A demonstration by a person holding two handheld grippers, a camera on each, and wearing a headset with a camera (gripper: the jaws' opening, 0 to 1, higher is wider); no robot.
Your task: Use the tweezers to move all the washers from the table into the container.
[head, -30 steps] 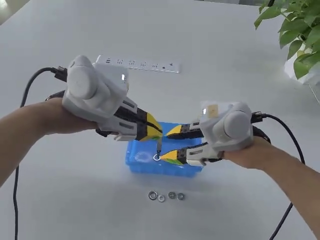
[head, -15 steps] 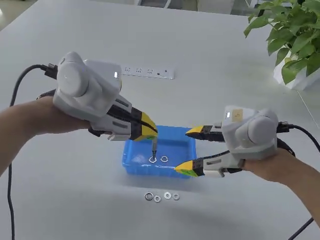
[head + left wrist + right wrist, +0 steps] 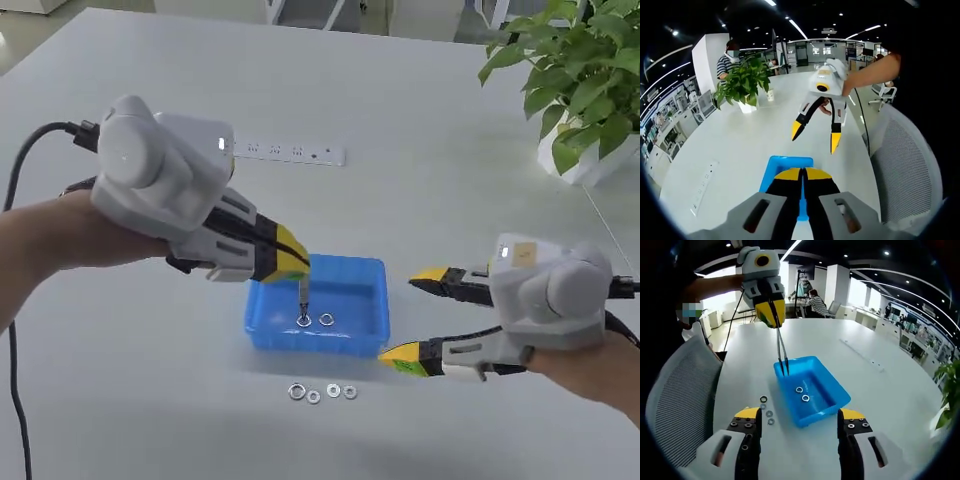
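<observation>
My left gripper [image 3: 293,263] is shut on a pair of slim tweezers [image 3: 304,298] that point straight down into the blue container [image 3: 368,275]. Two washers [image 3: 326,319] lie on the container's floor, one right by the tweezer tips. Several more washers [image 3: 323,392] sit in a short row on the table just in front of the container. My right gripper [image 3: 415,315] hovers to the right of the container, open with nothing between its fingers. The right gripper view has the tweezers [image 3: 781,352], the container [image 3: 832,402], and the loose washers [image 3: 767,410] beside it.
A white power strip [image 3: 290,153] lies on the table behind the container. At the far right corner stands a leafy plant [image 3: 575,65] in a white pot. Cables trail from both grippers. A mesh chair back [image 3: 680,405] is close to the table edge.
My right gripper has drawn back to the right, away from the container. The left gripper keeps the tweezers over the container. The head camera has shifted.
</observation>
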